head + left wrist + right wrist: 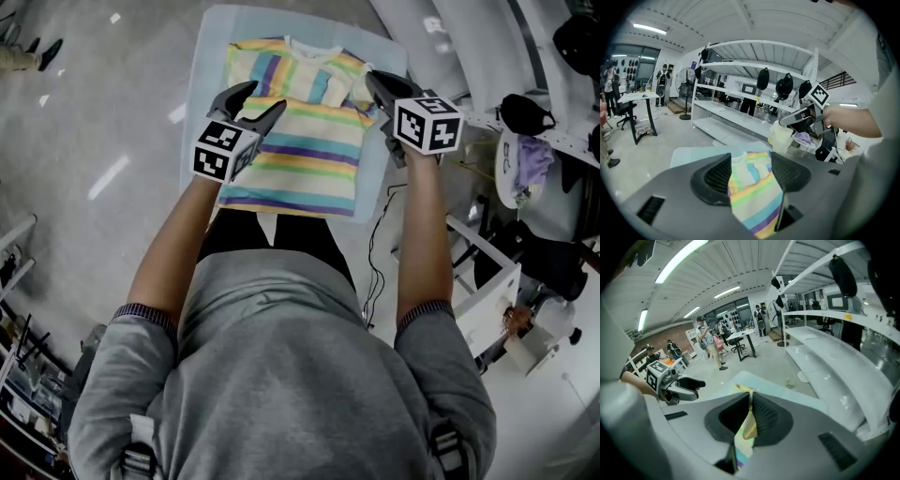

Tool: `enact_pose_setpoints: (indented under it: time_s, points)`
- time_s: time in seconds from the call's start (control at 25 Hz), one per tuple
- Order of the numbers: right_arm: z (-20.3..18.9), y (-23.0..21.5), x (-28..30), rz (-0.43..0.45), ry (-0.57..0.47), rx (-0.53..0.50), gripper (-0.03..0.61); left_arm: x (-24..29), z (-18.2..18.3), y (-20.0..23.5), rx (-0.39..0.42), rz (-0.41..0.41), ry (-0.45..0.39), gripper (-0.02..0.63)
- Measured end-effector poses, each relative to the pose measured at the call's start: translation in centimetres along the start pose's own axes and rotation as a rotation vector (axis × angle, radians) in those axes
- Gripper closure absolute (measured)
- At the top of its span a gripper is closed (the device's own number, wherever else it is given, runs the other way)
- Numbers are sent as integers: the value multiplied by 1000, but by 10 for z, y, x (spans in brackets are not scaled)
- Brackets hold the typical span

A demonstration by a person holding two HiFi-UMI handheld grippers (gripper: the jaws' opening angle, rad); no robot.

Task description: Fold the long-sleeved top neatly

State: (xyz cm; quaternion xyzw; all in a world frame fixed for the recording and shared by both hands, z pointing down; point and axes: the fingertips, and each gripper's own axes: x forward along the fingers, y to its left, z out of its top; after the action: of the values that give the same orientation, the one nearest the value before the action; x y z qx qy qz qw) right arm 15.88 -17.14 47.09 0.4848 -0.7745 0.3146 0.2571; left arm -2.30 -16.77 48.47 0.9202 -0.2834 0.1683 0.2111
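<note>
Bright, even indoor light from ceiling strip lights [677, 258]; glare streaks on the floor [108, 178]. Both gripper views fisheye-bent, dark vignetted corners. Mostly sharp, soft shadows.

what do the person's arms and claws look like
The left claw and right claw are dark grey plastic, with curved jaws and ribbed inner pads. Each carries a white cube printed with black square markers. The person wears a grey sweatshirt with the sleeves pushed up, ending in darker patterned cuffs.
</note>
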Motion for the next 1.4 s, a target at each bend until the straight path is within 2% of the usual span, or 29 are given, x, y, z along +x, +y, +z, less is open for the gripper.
enact_pose_setpoints:
  time_s: [0.44, 0.56, 0.68, 0.8, 1.0, 1.2, 1.4]
  points:
    - [6, 60, 93, 199, 101, -98, 548, -19, -23, 43, -47, 70, 17, 322]
    - [1, 79, 129, 289, 145, -128, 548, -24, -31, 54, -65, 86, 26, 322]
    - [-10, 94, 167, 336, 196, -145, 546, -33, -39, 64, -86, 100, 37, 322]
    - [-19, 101, 201, 344, 235, -122, 548, -40, -47, 74, -93, 114, 44, 322]
    - [-17, 105, 234, 276, 236, -82, 547, -47, -59, 86, -123, 123, 60, 322]
    - [-28, 115, 265, 204, 224, 18, 534, -55, -73, 95, -139, 128, 88, 322]
    - [-35, 150, 277, 279, 185, 124, 400, -59, -79, 103, -138, 130, 98, 322]
